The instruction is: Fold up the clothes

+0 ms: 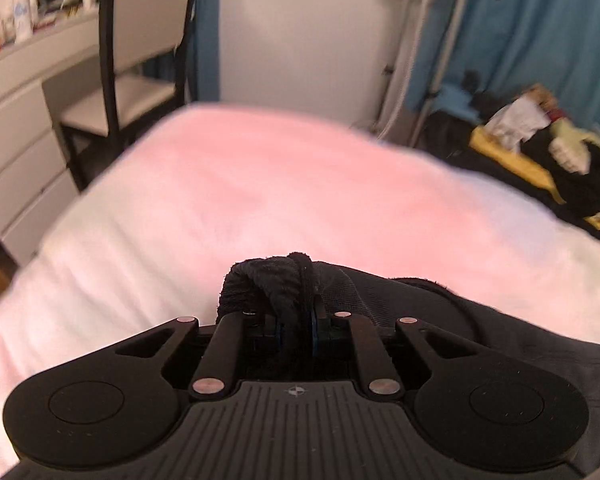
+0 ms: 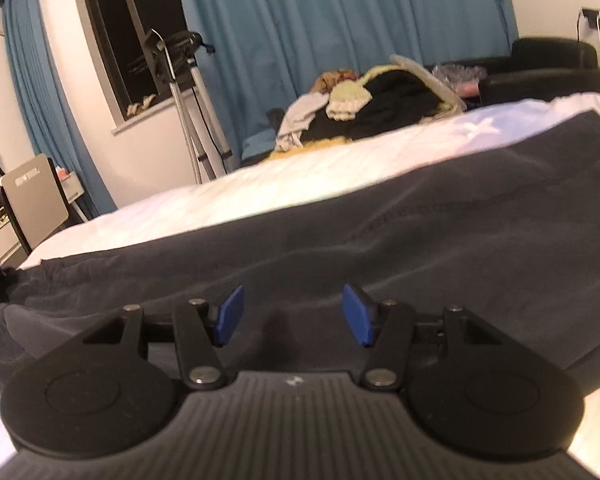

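L gripper (image 1: 296,328) clamps dark garment (image 2: 380,220); R gripper (image 2: 292,314) spread wide above it.

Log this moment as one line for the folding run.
task: fold clothes | left hand-held gripper: shut on dark garment | right hand-held gripper: open above garment | surface: white bed

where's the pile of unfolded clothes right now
The clothes pile sits beyond the bed's far edge, centre of the right wrist view, before the blue curtain, right of the tripod.
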Tool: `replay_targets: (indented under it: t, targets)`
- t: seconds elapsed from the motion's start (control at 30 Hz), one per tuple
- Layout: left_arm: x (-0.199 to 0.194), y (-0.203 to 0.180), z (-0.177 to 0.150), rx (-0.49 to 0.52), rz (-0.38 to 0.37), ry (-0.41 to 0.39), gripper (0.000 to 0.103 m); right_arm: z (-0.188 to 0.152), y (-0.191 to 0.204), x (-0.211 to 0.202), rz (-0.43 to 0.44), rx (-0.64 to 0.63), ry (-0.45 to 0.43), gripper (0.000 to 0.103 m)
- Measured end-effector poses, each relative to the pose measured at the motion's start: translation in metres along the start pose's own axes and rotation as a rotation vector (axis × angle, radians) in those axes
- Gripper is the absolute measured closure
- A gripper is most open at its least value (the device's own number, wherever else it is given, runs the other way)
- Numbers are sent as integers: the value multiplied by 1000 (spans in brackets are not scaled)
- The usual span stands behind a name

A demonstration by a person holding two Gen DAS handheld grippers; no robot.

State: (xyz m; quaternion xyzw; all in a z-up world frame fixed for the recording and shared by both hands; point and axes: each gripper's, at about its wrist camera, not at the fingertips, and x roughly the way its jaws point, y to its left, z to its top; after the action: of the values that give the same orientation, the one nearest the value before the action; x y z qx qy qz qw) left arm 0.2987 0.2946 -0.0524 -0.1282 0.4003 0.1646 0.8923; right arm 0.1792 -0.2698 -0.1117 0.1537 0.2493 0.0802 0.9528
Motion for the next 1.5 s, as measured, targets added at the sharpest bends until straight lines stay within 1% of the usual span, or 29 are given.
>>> replay_targets:
  t: [0.1, 0.17, 0.2, 0.23, 0.27, 0.3, 0.33, 0.37, 0.43, 0.5, 0.57, 0.67, 0.73, 0.83, 0.9, 1.03, 1.07, 1.1, 1.13, 1.17, 1.2, 1.23, 1.33, 1.4, 1.47, 1.5]
  targets:
    - [10, 3, -3, -30, -5, -5, 84, -2, -6, 11, -7, 11, 20, 47]
    - [7, 3, -2, -18, -13, -5, 80, -3, -9, 19, -8, 17, 30, 47]
    - [3, 3, 0, -10, -31, -2, 63, -2, -10, 21, -8, 17, 30, 47]
    - [-3, 1, 1, 0, -52, 4, 29, -2, -10, 21, -7, 19, 29, 47]
    - [-11, -1, 1, 13, -48, 3, 12, -1, -11, 22, -5, 22, 27, 47]
    - [-23, -2, 0, 30, -36, -13, 2, 0, -12, 21, -3, 24, 24, 47]
    - [-36, -4, -3, 51, -36, -38, 2, 0, -12, 19, -1, 25, 21, 47]
    - [-50, -4, -6, 65, -60, -59, 2, 1, -12, 17, 0, 25, 16, 47]
    - [-82, 0, -16, 56, -137, -110, 2, 2, -13, 11, 5, 29, 5, 47]
    - [-116, 12, -29, -15, -195, -157, 2, 4, -15, 1, 6, 42, -12, 47]
    - [-145, 28, -48, -112, -246, -182, 2, 5, -18, -8, 7, 65, -25, 47]
    - [-173, 50, -85, -247, -296, -185, 2, 7, -21, -18, -5, 81, -36, 47]
    - [-175, 64, -109, -351, -312, -155, 2, 8, -21, -23, -24, 74, -36, 47]
    - [-156, 84, -139, -519, -324, -62, 3, 8, -19, -30, -45, 66, -34, 47]
    - [-139, 88, -145, -566, -322, -31, 3, 8, -19, -35, -55, 63, -37, 47]
    - [-108, 84, -139, -594, -335, -13, 5, 7, -21, -40, -79, 58, -42, 47]
    - [-102, 83, -138, -606, -328, -13, 6, 6, -21, -39, -88, 57, -40, 47]
    - [-100, 81, -135, -612, -302, -15, 15, 6, -22, -38, -94, 58, -37, 47]
    - [-99, 80, -132, -613, -259, -18, 44, 5, -23, -37, -98, 59, -34, 47]
    - [-101, 79, -129, -601, -215, -19, 62, 4, -24, -36, -101, 59, -31, 47]
    - [-103, 78, -124, -576, -192, -16, 70, 4, -24, -35, -101, 57, -30, 47]
    - [-107, 79, -120, -545, -193, -18, 77, 3, -24, -34, -100, 56, -29, 47]
    - [-117, 75, -113, -427, -181, -39, 80, 2, -26, -32, -97, 54, -33, 47]
    - [-114, 76, -113, -412, -183, -40, 80, 2, -28, -29, -97, 59, -30, 47]
    - [-102, 76, -116, -397, -177, -42, 80, 1, -30, -27, -93, 66, -26, 47]
    - [-97, 74, -118, -373, -171, -47, 79, 1, -31, -26, -93, 70, -24, 47]
